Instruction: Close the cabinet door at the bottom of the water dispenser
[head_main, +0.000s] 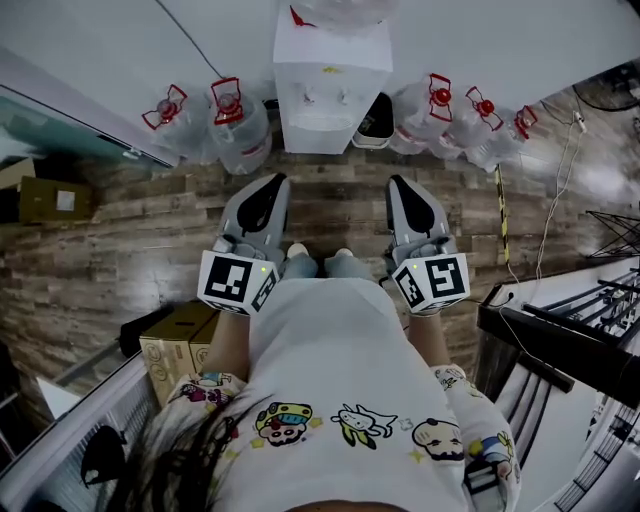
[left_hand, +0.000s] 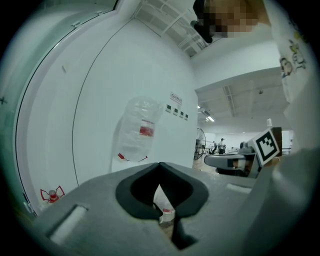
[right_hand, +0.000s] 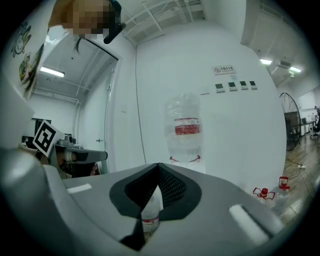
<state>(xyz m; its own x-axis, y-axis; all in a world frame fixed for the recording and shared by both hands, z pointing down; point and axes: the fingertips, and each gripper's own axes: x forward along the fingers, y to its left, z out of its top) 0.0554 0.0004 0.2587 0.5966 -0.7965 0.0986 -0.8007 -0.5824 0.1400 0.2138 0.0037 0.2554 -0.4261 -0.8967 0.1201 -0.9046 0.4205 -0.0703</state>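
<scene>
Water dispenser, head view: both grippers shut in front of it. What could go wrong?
1. Clear water jugs with red caps crowd both sides of the white water dispenser; a wide reach by the left gripper or right gripper might knock one.
2. The bottom cabinet door shows in no view, so a push could miss it.

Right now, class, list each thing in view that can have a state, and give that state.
left tongs: shut, empty.
right tongs: shut, empty.
water dispenser: upright against the wall, front looks closed.
top bottle: mounted on the dispenser.
floor jugs: upright, red caps on.
</scene>
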